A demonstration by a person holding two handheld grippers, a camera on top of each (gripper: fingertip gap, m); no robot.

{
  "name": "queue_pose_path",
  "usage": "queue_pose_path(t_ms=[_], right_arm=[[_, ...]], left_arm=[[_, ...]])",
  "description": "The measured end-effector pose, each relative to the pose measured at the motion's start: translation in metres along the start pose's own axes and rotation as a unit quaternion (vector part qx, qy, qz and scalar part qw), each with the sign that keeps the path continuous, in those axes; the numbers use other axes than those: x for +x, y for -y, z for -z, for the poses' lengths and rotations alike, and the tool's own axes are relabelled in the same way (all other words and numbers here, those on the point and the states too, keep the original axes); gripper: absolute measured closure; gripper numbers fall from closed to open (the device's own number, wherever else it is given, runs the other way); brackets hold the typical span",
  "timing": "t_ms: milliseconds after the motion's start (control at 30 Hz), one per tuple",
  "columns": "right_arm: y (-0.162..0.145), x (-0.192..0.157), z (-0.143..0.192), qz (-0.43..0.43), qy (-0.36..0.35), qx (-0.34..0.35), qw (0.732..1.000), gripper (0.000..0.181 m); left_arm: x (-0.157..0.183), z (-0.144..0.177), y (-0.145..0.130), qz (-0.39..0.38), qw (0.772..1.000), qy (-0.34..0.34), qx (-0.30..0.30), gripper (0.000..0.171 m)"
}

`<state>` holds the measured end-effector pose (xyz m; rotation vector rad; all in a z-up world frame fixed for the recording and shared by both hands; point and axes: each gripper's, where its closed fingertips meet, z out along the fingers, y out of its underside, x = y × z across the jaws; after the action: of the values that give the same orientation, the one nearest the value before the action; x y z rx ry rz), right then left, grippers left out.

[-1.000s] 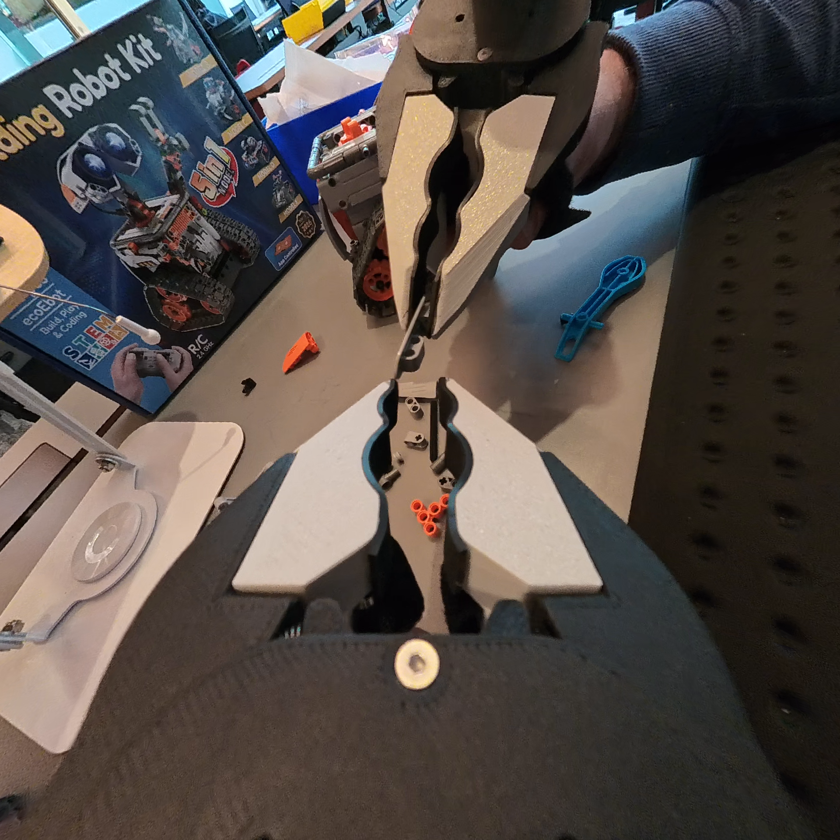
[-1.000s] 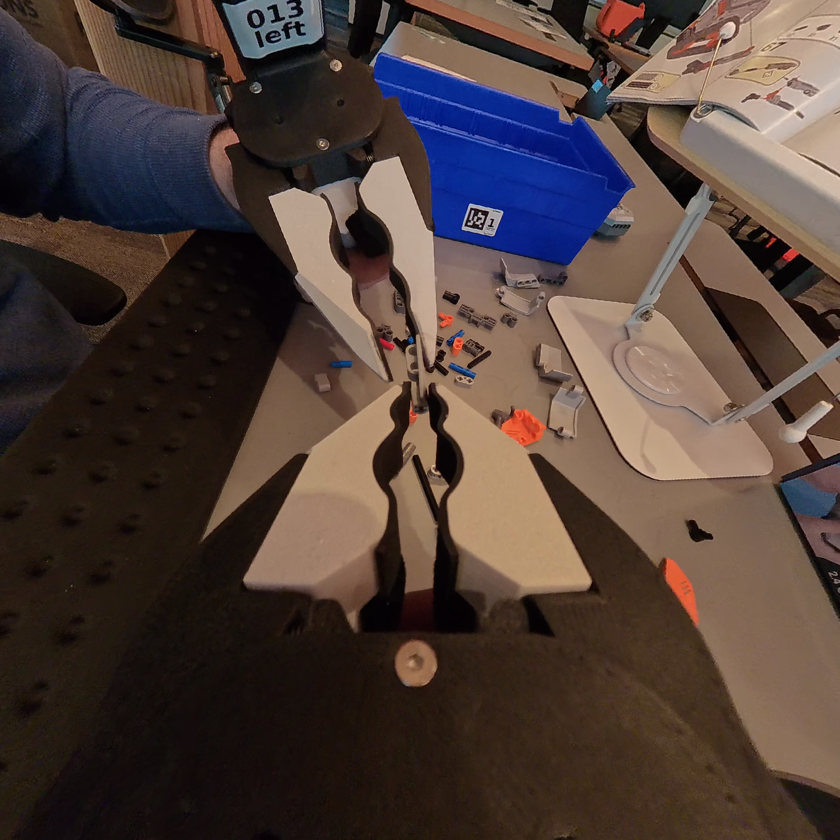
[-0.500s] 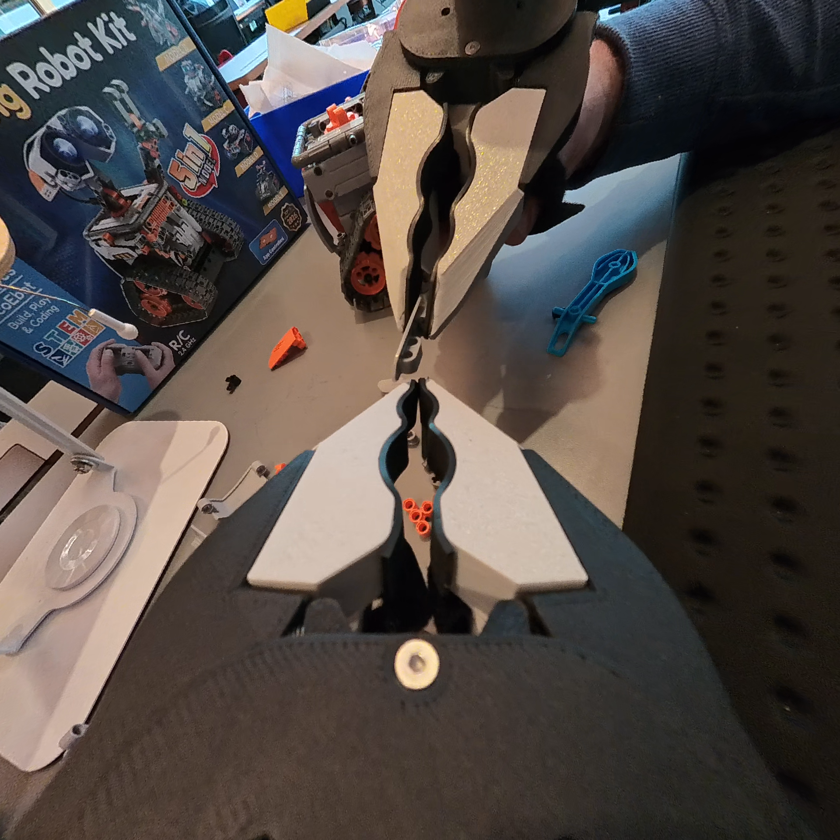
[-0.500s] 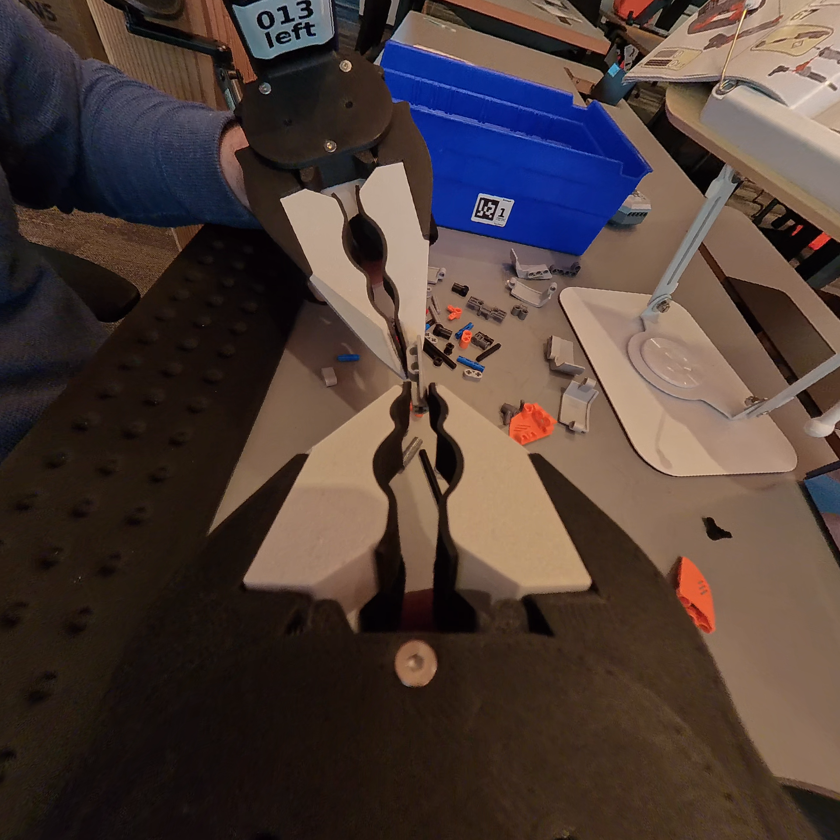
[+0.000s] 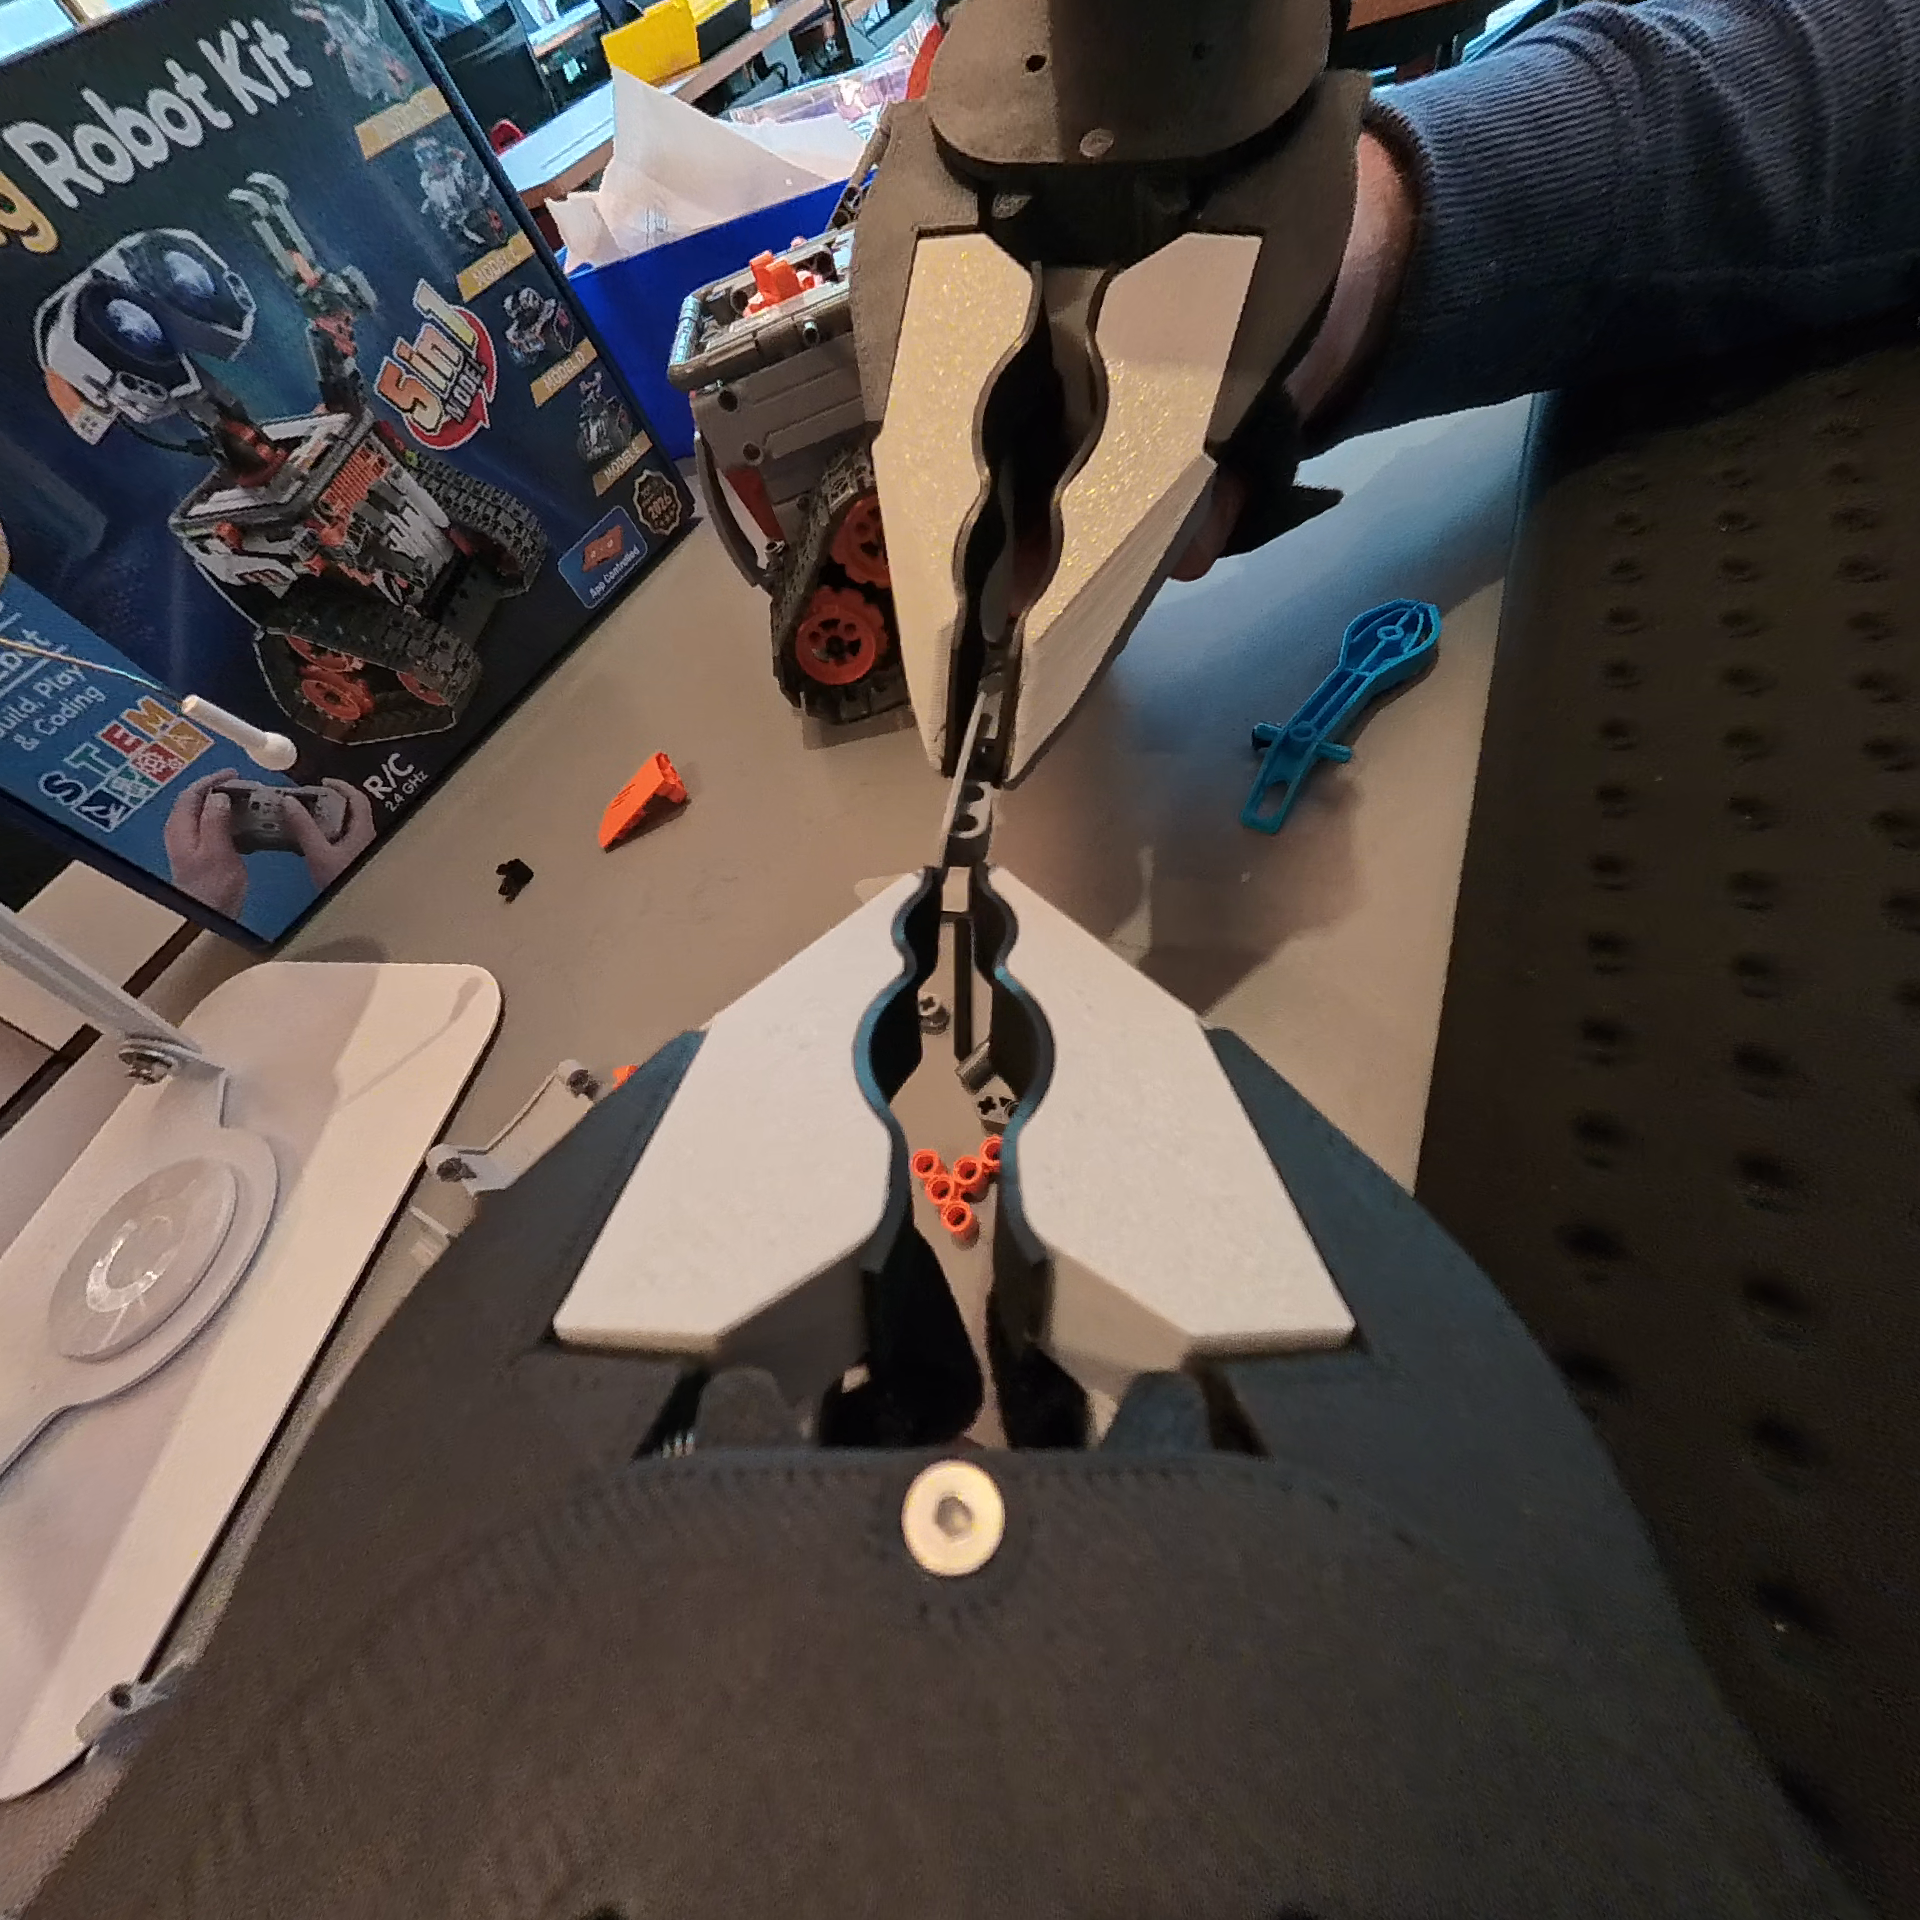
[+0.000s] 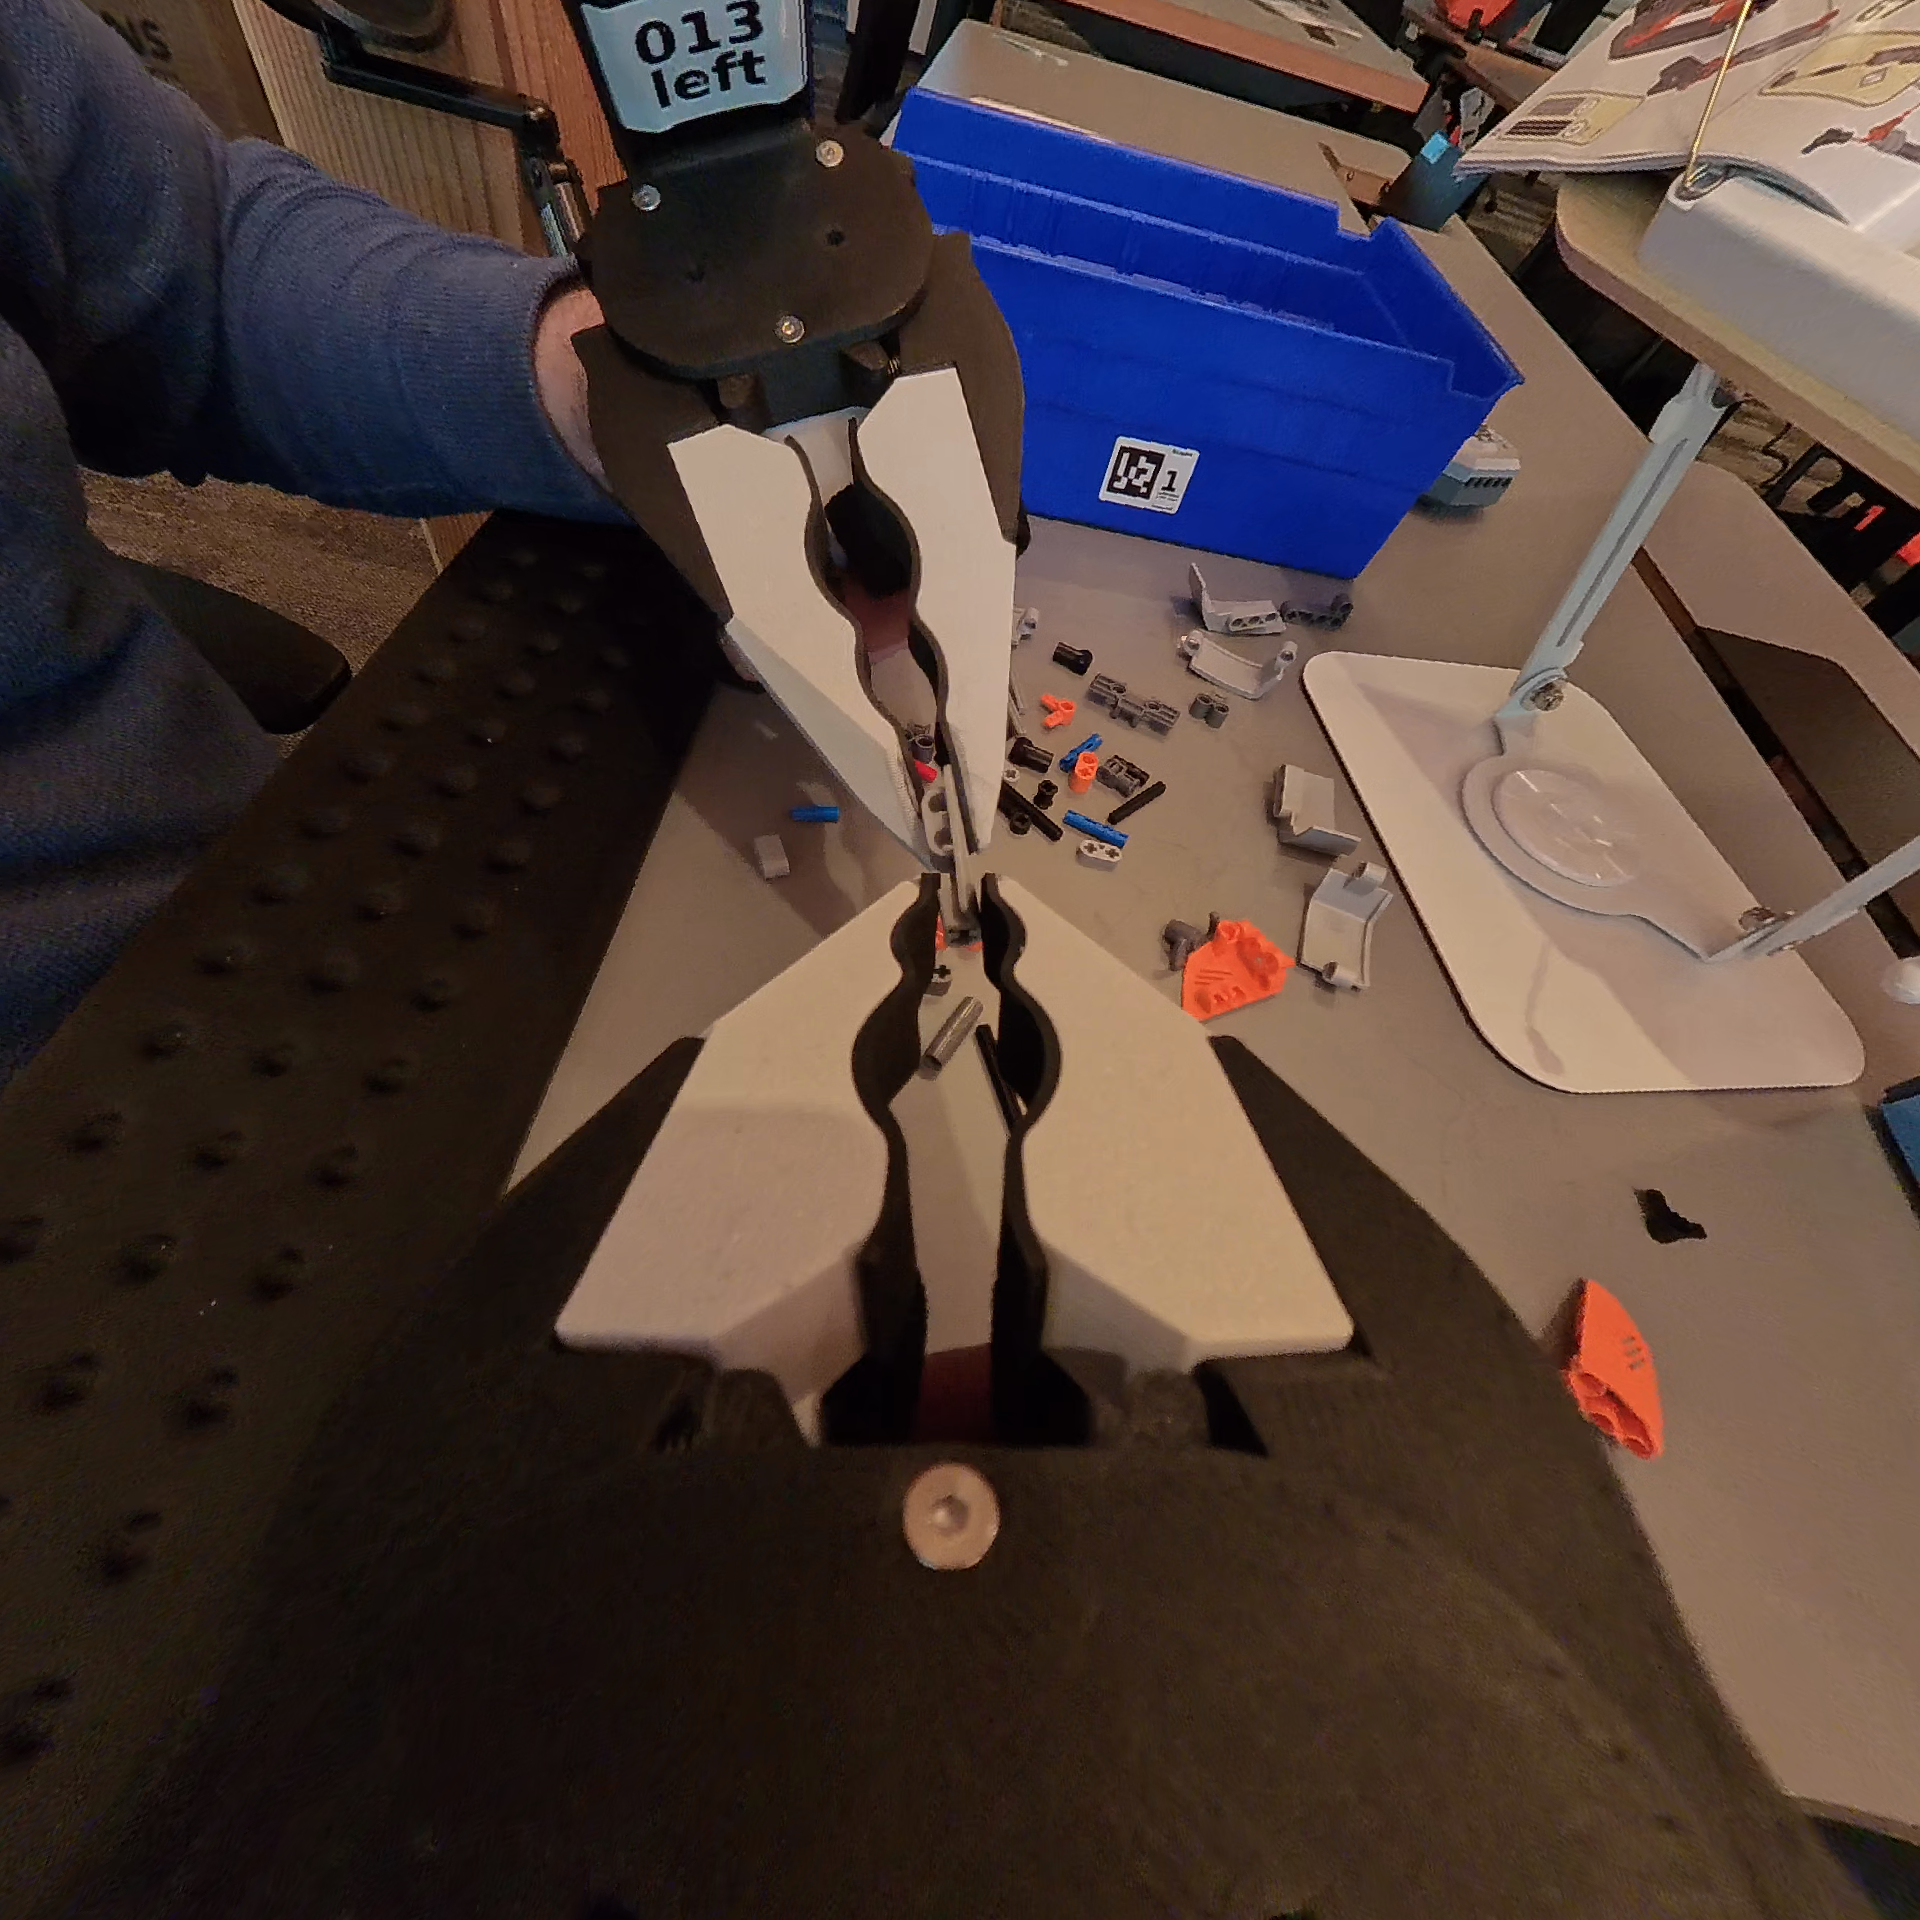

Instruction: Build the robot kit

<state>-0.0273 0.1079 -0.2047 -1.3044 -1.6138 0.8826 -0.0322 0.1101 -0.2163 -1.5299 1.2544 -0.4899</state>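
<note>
A small grey holed beam (image 5: 971, 821) with a thin axle spans the gap between the two grippers, held above the grey table (image 5: 1299, 914). My left gripper (image 5: 951, 888) is shut on its near end, and the dark axle runs back between the fingers. My right gripper (image 5: 971, 764) faces it from above, shut on the other end. In the right wrist view the beam (image 6: 940, 826) sits at the left gripper's (image 6: 940, 847) tips. The thin rod reaches into the right gripper's (image 6: 956, 899) tips. A sleeved arm holds each gripper.
A kit box (image 5: 260, 416) and a tracked robot model (image 5: 800, 468) stand at the back. A blue tool (image 5: 1351, 696), orange wedge (image 5: 639, 800) and orange rings (image 5: 951, 1184) lie on the table. A blue bin (image 6: 1195, 343), scattered parts (image 6: 1112, 748) and a white stand base (image 6: 1558, 883) lie beyond. A black dimpled mat (image 5: 1714, 935) borders the table. Less than 4 cm separates the two grippers' tips. The tracked robot model (image 5: 800, 468) is about equally far from each gripper, around 20 centimeters.
My left gripper was open a second ago and has closed on the free end of the beam piece. The right gripper has kept its hold and both have drawn slightly closer.
</note>
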Motion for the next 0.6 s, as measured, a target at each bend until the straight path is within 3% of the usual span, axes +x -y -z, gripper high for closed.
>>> queue_pose_path(t_ms=[600], right_arm=[[-0.010,-0.009,0.006,-0.010,0.024,-0.037,0.999,0.176]], left_arm=[[0.011,-0.006,-0.007,0.007,0.999,-0.023,-0.024,0.171]])
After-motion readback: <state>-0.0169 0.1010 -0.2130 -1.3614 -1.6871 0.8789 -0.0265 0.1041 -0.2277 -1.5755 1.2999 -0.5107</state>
